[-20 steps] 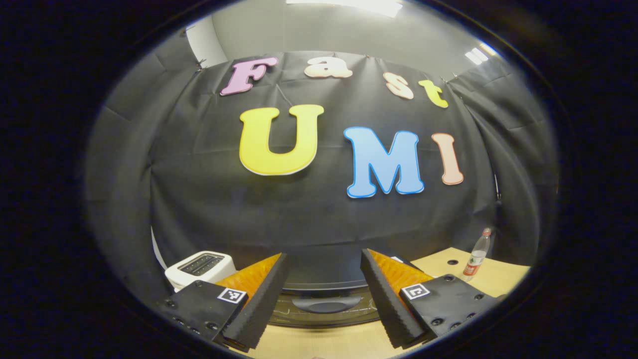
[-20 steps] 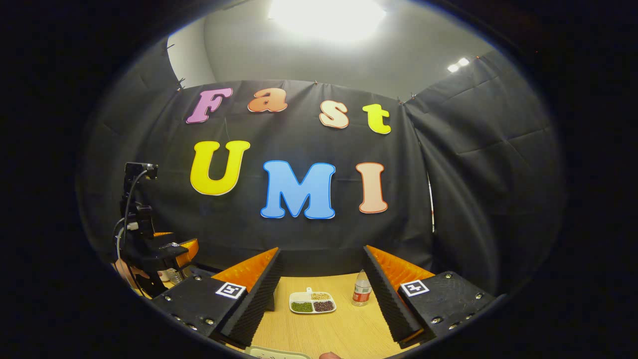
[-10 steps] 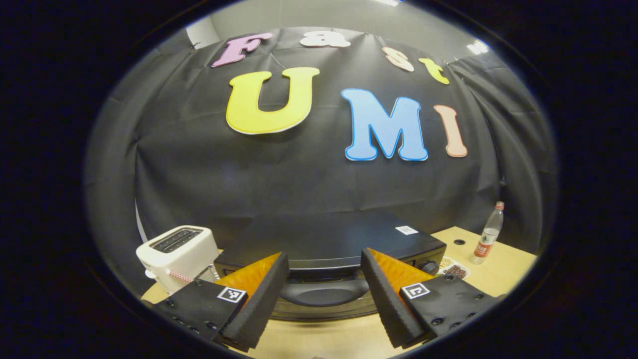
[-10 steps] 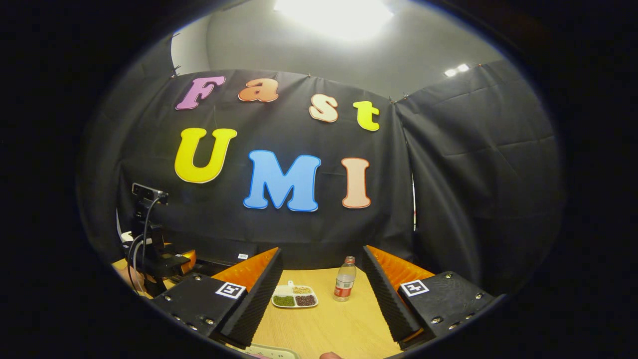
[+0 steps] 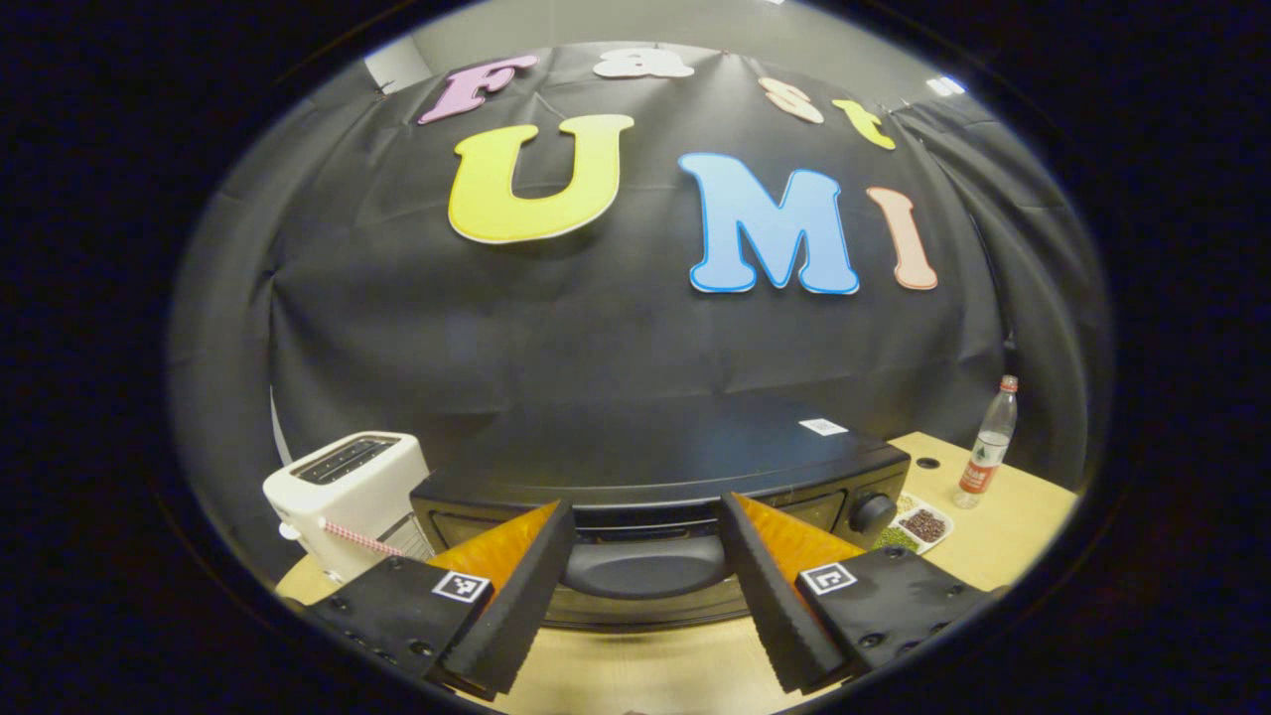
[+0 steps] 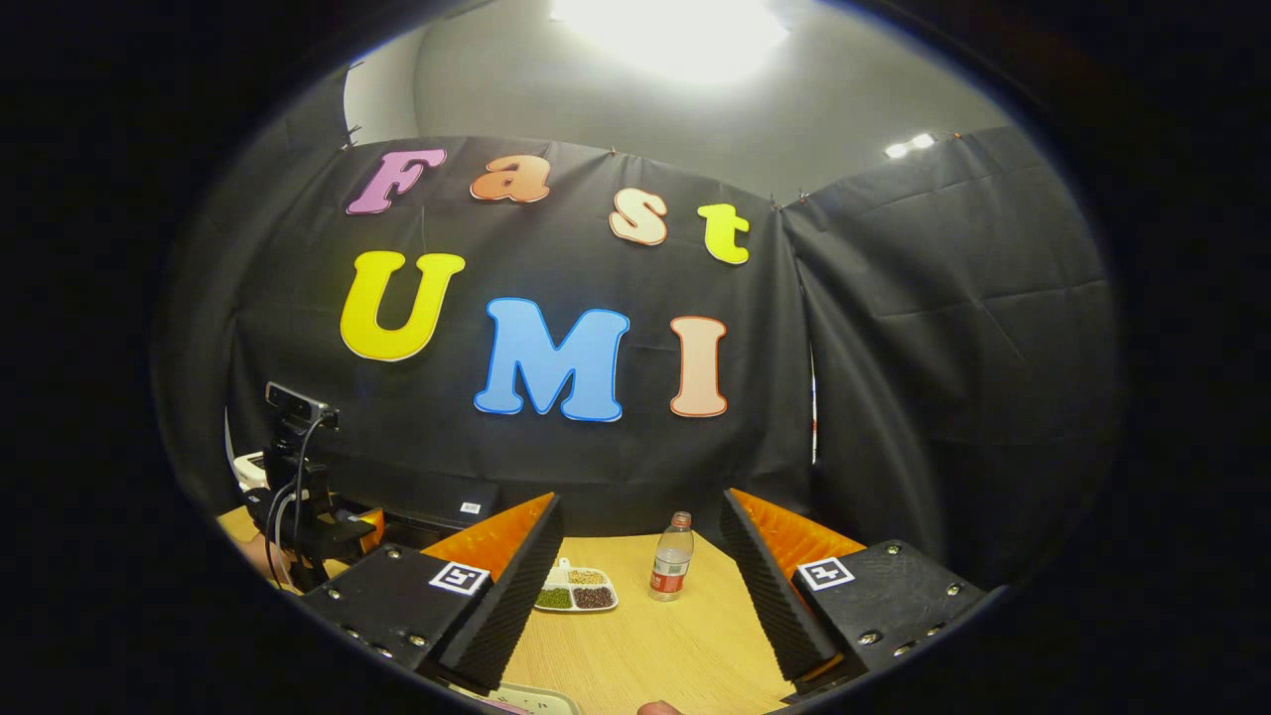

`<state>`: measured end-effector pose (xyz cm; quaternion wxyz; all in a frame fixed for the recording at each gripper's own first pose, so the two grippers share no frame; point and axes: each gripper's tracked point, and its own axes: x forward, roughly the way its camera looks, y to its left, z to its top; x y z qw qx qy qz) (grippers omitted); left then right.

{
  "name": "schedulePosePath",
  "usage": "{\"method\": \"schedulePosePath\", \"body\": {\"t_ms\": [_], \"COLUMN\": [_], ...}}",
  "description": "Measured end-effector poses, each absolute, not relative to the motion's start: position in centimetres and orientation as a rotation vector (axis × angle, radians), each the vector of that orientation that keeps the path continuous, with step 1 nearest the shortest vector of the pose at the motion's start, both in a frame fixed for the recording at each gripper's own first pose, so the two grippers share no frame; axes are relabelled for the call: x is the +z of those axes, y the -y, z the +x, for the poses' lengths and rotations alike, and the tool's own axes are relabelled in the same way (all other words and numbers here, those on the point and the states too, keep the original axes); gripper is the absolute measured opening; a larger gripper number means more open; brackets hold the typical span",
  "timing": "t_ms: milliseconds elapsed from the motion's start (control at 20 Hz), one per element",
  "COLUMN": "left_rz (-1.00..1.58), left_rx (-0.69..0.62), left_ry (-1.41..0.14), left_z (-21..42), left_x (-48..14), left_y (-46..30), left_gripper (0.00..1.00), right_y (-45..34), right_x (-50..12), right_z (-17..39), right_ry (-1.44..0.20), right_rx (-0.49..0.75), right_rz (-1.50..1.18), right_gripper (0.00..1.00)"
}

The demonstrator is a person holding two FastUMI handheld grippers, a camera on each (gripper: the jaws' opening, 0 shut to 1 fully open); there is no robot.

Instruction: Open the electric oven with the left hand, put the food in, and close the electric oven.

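Left gripper view, left to right. White toaster (image 5: 343, 487) at far left on the wooden table (image 5: 1003, 516). Beside it, the black electric oven (image 5: 655, 467), door shut. Its door handle (image 5: 645, 568) is a long bar running crosswise, straight ahead of my left gripper (image 5: 645, 586) and framed between the two spread fingers, which touch nothing. The bar's long axis lies across the gap between my fingers, so I judge a grasp needs the fingers turned to take the bar from above and below, or a hook from above. Control knob (image 5: 873, 512) to the right, then a divided snack dish (image 5: 918, 524) and a water bottle (image 5: 986, 457).

Right gripper view. The left gripper (image 6: 328, 526) shows at far left in front of the oven. My right gripper (image 6: 640, 606) is spread and empty, over bare table, facing dish (image 6: 576, 594) and bottle (image 6: 672, 570). A pale tray edge (image 6: 526, 700) at the bottom may hold the food; cannot tell.

Left hand is clearly nearer the handle. Opening not yet begun.
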<state>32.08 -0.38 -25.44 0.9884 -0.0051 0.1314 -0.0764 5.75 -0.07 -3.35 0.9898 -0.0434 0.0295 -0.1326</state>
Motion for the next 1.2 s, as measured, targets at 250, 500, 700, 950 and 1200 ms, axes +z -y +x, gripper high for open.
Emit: {"method": "schedulePosePath", "body": {"t_ms": [250, 500, 700, 950, 1200], "left_rz": [-0.001, 0.005, 0.013, 0.027, 0.031], "left_rx": [-0.149, -0.137, -0.126, -0.117, -0.11], "left_ry": [-0.268, -0.294, -0.323, -0.365, -0.41], "left_z": [29.3, 26.8, 24.9, 22.7, 20.9], "left_x": [-25.8, -26.6, -27.5, -29.0, -30.6], "left_y": [0.2, 0.1, 0.0, -0.1, -0.2], "left_gripper": [0.97, 1.0, 1.0, 0.98, 1.0], "right_y": [0.1, 0.2, 0.4, 0.8, 0.7], "right_x": [-3.0, -2.9, -2.6, -2.8, -3.0], "right_z": [5.8, 5.6, 5.1, 4.3, 3.6], "right_ry": [-0.046, -0.043, -0.041, -0.051, -0.066], "right_rx": [-0.244, -0.215, -0.196, -0.175, -0.151], "right_rz": [-0.081, -0.068, -0.067, -0.066, -0.063], "right_gripper": [0.97, 0.97, 0.97, 0.97, 0.97]}}
